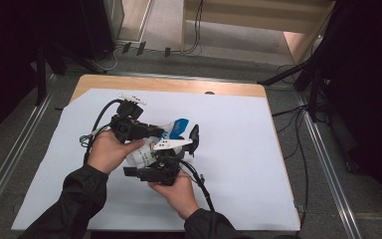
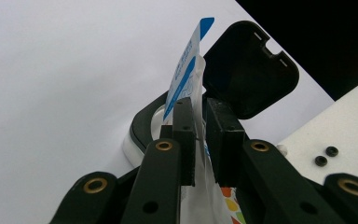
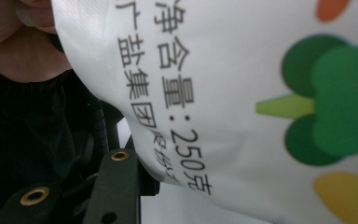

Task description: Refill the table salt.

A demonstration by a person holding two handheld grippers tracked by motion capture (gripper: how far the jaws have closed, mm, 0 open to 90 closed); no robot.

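A white pouch with a blue top is held up between both hands over the table. My left gripper is shut on the pouch's thin edge, and it comes from the left in the high view. Just behind the pouch stands a white container with a black rim, its black flip lid open; in the high view the lid stands upright. My right gripper sits under the pouch. Its view shows the printed pouch face covering all but one jaw, so its state is hidden.
A white sheet covers the wooden table. Cables and dark stands lie on the floor beyond the back and right edges. Both of the person's black sleeves come in from the front edge.
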